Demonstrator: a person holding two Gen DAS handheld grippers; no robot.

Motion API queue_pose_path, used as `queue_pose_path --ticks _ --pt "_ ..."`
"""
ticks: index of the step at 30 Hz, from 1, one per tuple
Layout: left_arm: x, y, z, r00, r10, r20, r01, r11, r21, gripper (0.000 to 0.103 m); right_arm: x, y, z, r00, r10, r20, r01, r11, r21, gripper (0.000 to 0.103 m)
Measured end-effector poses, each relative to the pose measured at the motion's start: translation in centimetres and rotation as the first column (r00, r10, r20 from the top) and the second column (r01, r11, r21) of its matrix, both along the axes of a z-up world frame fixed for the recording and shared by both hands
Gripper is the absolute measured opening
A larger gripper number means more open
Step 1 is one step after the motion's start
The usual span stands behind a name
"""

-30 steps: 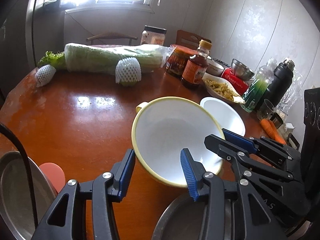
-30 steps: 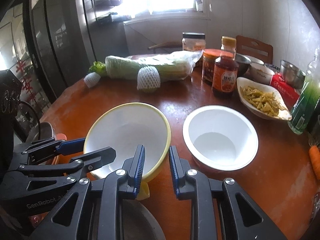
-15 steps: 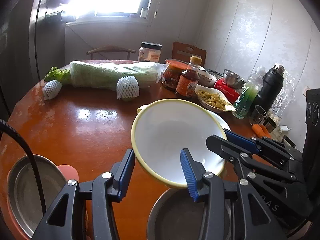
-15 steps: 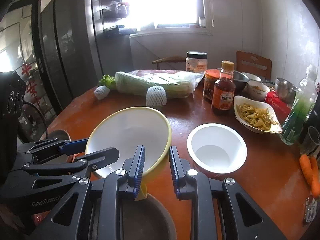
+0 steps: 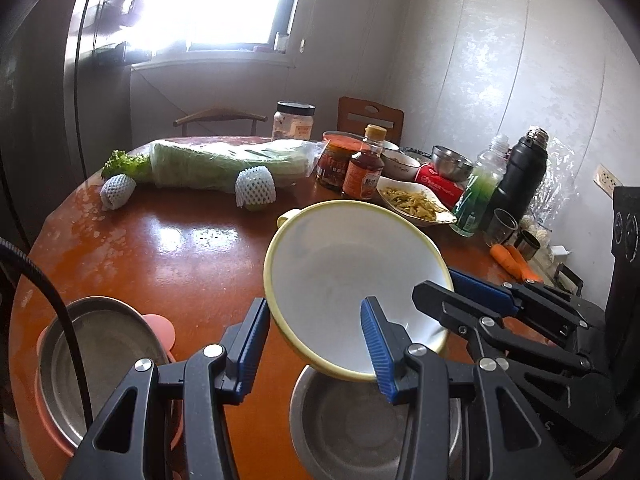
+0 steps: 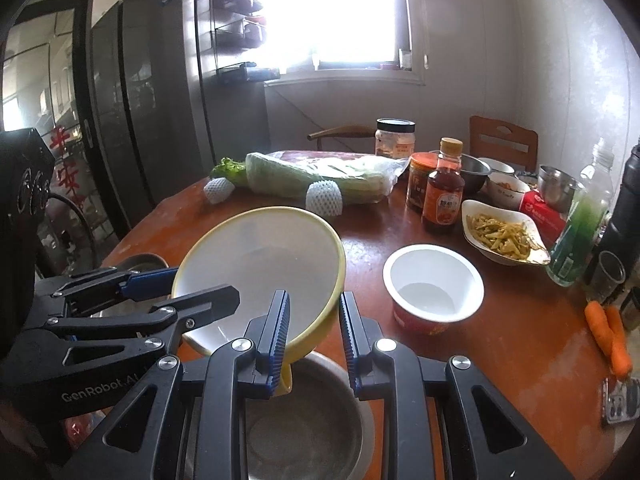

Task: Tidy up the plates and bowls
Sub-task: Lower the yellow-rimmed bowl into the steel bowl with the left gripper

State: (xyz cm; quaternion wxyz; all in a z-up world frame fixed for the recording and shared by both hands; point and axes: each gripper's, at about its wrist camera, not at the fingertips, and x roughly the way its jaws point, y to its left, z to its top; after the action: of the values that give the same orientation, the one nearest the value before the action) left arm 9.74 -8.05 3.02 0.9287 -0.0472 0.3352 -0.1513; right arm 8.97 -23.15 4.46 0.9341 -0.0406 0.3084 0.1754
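Note:
A yellow-rimmed white bowl [image 5: 352, 276] hangs tilted in the air above a steel bowl [image 5: 360, 424] near the table's front edge. Both grippers hold it by its rim. My left gripper [image 5: 316, 344] has its jaws on either side of the rim's near left part. My right gripper [image 6: 314, 328] pinches the rim's right side; the bowl also shows in the right wrist view [image 6: 260, 272], over the steel bowl [image 6: 300, 424]. A white bowl with a red outside [image 6: 434, 286] stands on the table to the right.
A steel pan on a pink base [image 5: 96, 364] sits front left. At the back lie a wrapped cabbage [image 5: 224, 162], netted fruits [image 5: 256, 188], jars and a sauce bottle [image 5: 362, 170]. A dish of pickles [image 6: 504, 236], bottles, a flask and carrots [image 6: 612, 334] line the right side.
Both grippers have lifted the yellow-rimmed bowl higher and pulled it back, so it now hangs over the steel bowl. The table's other things look farther away.

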Motion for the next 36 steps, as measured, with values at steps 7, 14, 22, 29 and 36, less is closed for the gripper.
queue_pose_path --ticks 7,14,22,29,36 --pt "-1.6 -0.3 -0.3 1.0 -0.013 0.0 0.013 1.0 0.017 0.047 -2.2 -0.2 -0.5 1.0 -0.006 -0.003 0.006 1.0 0.004 0.027" --pt "-2.8 -0.5 -0.9 1.0 -0.019 -0.008 0.019 0.999 0.032 0.047 -3.7 -0.2 -1.6 1.0 -0.006 -0.025 0.006 1.0 -0.004 0.027" --pt "-3.5 -1.1 -2.1 0.999 -0.029 -0.036 0.031 0.999 0.045 0.047 -4.7 -0.7 -3.3 0.998 -0.021 -0.058 0.02 1.0 -0.02 0.027" --pt "-3.7 -1.9 -2.6 0.998 -0.044 -0.05 0.047 0.997 0.067 0.047 -5.2 -1.2 -4.4 0.996 -0.032 -0.08 0.03 0.999 -0.021 0.027" --pt "-3.6 -2.2 -3.2 0.997 -0.047 -0.068 0.053 0.996 0.077 0.047 -5.5 -1.6 -5.2 0.994 -0.037 -0.1 0.036 0.999 -0.015 0.027"
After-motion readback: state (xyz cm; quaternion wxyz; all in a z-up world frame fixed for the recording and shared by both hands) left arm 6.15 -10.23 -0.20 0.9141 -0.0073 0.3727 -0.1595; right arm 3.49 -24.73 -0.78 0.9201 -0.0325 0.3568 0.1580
